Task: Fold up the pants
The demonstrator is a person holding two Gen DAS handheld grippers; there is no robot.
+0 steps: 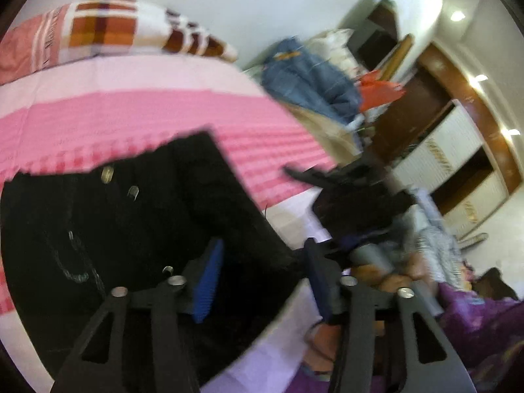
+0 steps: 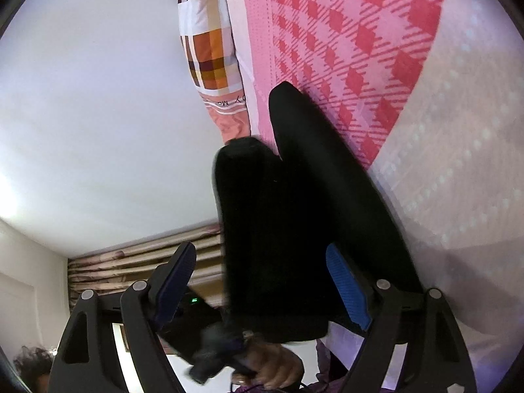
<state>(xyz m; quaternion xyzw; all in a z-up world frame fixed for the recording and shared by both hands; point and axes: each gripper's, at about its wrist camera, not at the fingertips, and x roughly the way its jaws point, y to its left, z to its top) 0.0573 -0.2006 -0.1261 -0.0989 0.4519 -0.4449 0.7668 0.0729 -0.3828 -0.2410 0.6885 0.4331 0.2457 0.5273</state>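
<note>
Black pants [image 1: 137, 222] lie on a pink checked bedsheet [image 1: 163, 114], waistband with metal buttons toward the far side. My left gripper [image 1: 262, 278] is open, its blue-padded fingers astride the pants' right edge near the bed edge. In the right wrist view the pants [image 2: 294, 229] show as two black legs running away over the sheet [image 2: 360, 32]. My right gripper [image 2: 262, 278] is open, with the near end of the legs between its pads. The other hand and gripper [image 2: 229, 353] show below.
A plaid pillow [image 1: 114, 29] lies at the head of the bed and also shows in the right wrist view [image 2: 209, 49]. A heap of clothes [image 1: 311, 78] sits past the bed edge. Wardrobe doors [image 1: 458, 150] and a purple cloth [image 1: 475, 327] are on the right.
</note>
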